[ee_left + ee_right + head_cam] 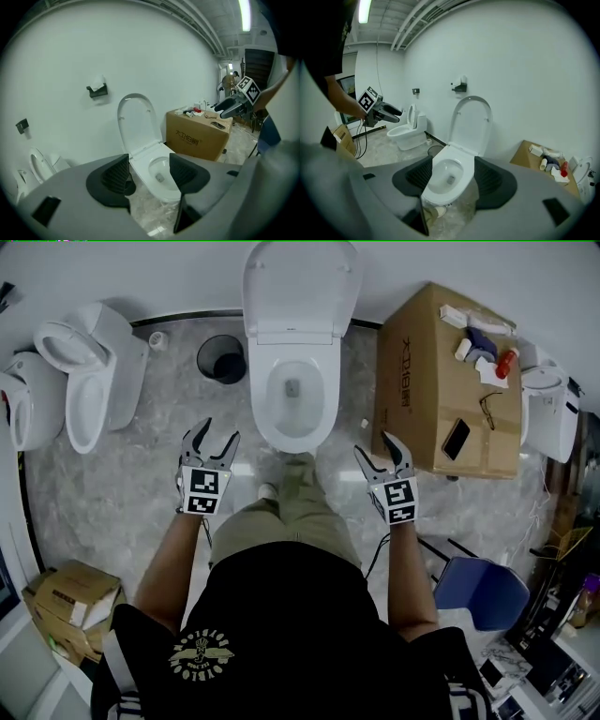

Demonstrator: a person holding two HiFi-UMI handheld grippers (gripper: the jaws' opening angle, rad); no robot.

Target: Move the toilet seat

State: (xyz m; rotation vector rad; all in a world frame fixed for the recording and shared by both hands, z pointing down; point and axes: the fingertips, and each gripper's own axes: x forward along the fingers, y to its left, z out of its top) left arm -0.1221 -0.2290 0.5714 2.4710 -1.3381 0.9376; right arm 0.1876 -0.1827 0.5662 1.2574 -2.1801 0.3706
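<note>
A white toilet [294, 399] stands against the far wall, its lid [300, 282] upright and a white seat ring around the open bowl. I hold both grippers in front of the bowl, level with its front edge and apart from it. My left gripper [210, 444] is to the bowl's left, jaws open and empty. My right gripper [385, 454] is to its right, also open and empty. In the left gripper view the bowl [159, 173] shows between the spread jaws of the left gripper [149, 171]. The right gripper [452, 174] frames the bowl [446, 177] the same way.
A cardboard box [427, 395] with a phone, glasses and bottles on top stands right of the toilet. A black bin [221, 359] sits to its left, then two more white toilets [94, 371]. A person's leg and foot [291, 488] stand before the bowl. A blue stool [480, 592] is near right.
</note>
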